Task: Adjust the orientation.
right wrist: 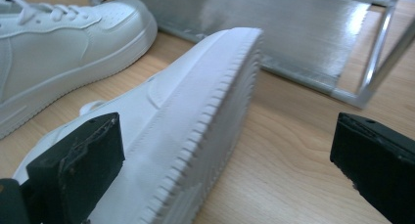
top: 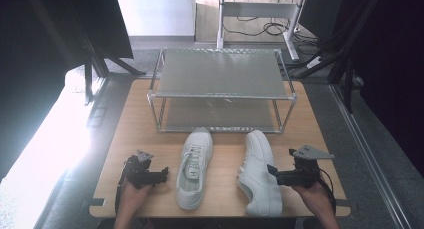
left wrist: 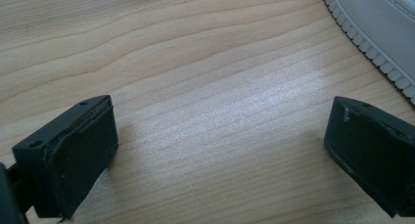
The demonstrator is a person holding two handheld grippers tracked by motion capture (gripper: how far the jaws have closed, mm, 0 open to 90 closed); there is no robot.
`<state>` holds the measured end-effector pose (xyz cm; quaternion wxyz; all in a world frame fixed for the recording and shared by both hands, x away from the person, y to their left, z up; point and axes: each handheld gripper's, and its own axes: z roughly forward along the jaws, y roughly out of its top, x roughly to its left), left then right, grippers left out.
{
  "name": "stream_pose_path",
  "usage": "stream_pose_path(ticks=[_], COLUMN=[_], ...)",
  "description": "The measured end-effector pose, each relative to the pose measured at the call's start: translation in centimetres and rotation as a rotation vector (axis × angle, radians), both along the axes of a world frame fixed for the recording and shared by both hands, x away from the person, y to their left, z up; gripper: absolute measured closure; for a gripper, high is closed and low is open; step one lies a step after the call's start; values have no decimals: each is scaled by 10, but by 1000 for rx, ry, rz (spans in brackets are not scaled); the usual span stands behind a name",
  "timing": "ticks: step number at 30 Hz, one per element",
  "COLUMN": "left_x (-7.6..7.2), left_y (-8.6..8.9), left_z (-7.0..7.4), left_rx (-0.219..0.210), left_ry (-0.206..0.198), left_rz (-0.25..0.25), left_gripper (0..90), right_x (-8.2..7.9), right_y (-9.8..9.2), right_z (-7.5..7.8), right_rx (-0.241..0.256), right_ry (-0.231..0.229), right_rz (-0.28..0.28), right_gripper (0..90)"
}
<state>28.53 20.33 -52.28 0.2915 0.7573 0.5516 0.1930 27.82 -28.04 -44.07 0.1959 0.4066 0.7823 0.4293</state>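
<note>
- Shoes: one [top: 195, 169] stood upright at lower centre of the desk [top: 125, 134], the other [top: 260, 171] lay sideways right of it.
- Left gripper [top: 162, 176] and right gripper [top: 272, 173] both had fingers spread, empty.
- Rack [top: 220, 89] stood behind.

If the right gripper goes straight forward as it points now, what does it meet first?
Most likely the tipped shoe: its sole edge lies between the open jaws of the right gripper. The rack stands farther behind.

floor [top: 390, 154]: grey; desk frame [top: 257, 11]: white, cables beneath; left: bright glare
</note>
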Motion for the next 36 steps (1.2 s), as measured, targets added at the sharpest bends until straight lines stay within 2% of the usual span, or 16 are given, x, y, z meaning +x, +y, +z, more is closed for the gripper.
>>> stream_pose_path(ticks=[7, 15, 24, 29, 36], left_x=[0, 0, 0, 0, 0], left_y=[0, 0, -1, -1, -1], left_z=[0, 0, 0, 0, 0], left_rx=[1, 0, 0, 1, 1], left_ry=[-1, 0, 0, 0, 0], left_rz=[2, 4, 5, 6, 7], left_gripper=[0, 0, 0, 0, 0], right_x=[0, 0, -3, -5, -7], right_y=[11, 2, -26, -42, -58], right_z=[-6, -8, -8, -8, -10], right_rx=[-37, -24, 25, 5, -52], right_ry=[-5, -10, 4, 3, 9], right_rz=[18, 10, -61, -110, -166], right_gripper=[0, 0, 0, 0, 5])
